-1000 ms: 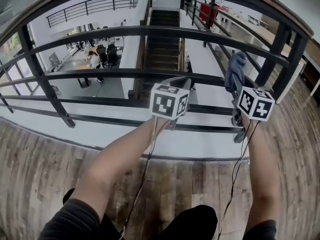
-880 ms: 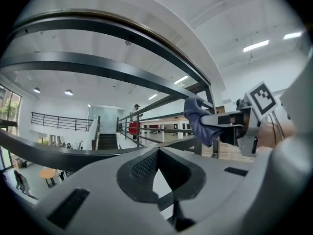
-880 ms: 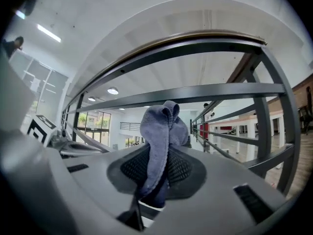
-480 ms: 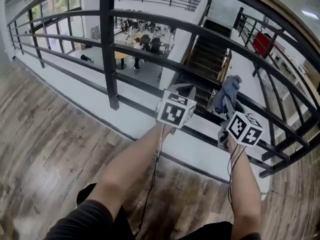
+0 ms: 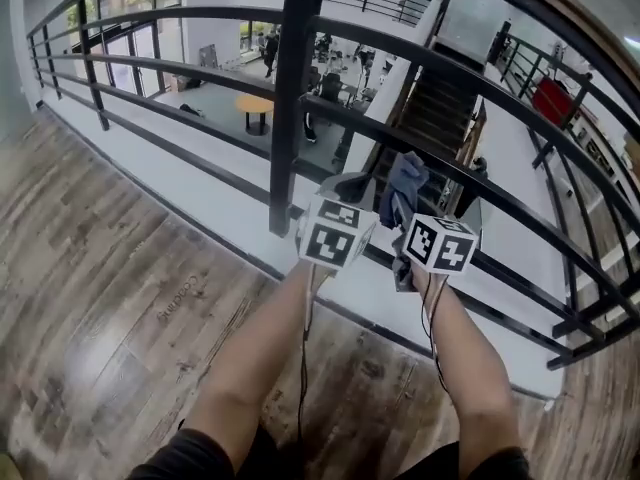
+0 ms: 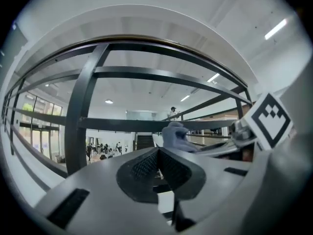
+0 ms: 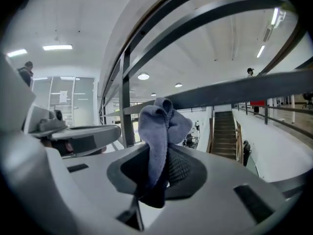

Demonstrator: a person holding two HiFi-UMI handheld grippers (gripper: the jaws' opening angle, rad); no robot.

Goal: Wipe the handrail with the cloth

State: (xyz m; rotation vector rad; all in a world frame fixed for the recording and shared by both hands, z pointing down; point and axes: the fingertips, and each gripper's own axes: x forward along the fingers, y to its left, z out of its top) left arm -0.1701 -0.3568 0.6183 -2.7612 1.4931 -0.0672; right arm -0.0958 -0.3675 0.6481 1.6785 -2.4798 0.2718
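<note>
**Mezzanine railing: cloth in hand, rail not yet met**

Wood-plank flooring (image 5: 100, 268) runs along the left of the head view up to a dark metal railing, and beyond it an open hall lies far below. A thick upright post (image 5: 290, 98) stands left of centre, with horizontal bars passing to either side of it. The handrail (image 6: 161, 43) caps them all as a dark band with a brownish upper edge.

Just right of the post is the left gripper (image 6: 158, 160). Its jaws are pressed together with nothing between them, so it seems to have no part in the job at present.

Next on the right is the right gripper (image 7: 164, 173), clamped on the cloth (image 7: 159, 126) — a soft blue-grey piece bunched into thick folds. It stands up out of the jaws, and a darker tail of it hangs below them. In the head view the cloth sits level with the middle bars, well under the top rail. In the right gripper view its tip overlaps a bar, but contact cannot be confirmed.

As a judgement, the cloth is secured and carried to the railing, and that much is done. No wiped stretch shows on the handrail, so the wiping itself — lifting the cloth to the top rail and drawing it along — looks to be what remains.

A staircase (image 5: 430, 118) descends at the far right.
</note>
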